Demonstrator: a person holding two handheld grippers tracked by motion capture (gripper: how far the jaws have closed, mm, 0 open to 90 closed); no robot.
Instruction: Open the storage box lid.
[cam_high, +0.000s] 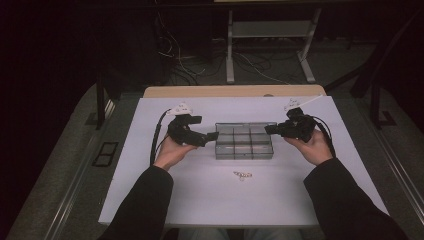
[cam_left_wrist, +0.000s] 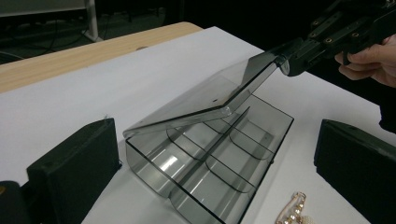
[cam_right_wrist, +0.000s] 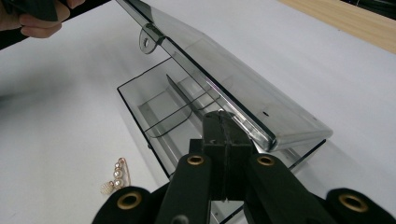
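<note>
At the middle of the white table (cam_high: 150, 190), the left gripper (cam_high: 212, 136) is hovering with jaws spread wide at the left end of the smoky compartment box (cam_high: 244, 148), not gripping it. The right gripper (cam_high: 270, 129), pressed together, is seemingly pinching the lid (cam_left_wrist: 205, 95) half-raised; the unheld box could be tipping or sliding onto the pearl hairpin (cam_high: 242, 175) nearby.

Left gripper (cam_high: 212, 136): matte black, blocky jaws, white plate on top at 12 o'clock, black cable trailing at 9 o'clock. Right gripper (cam_high: 269, 129): black, brass-coloured screws along its arms. Dark long sleeves (cam_high: 145, 205).
</note>
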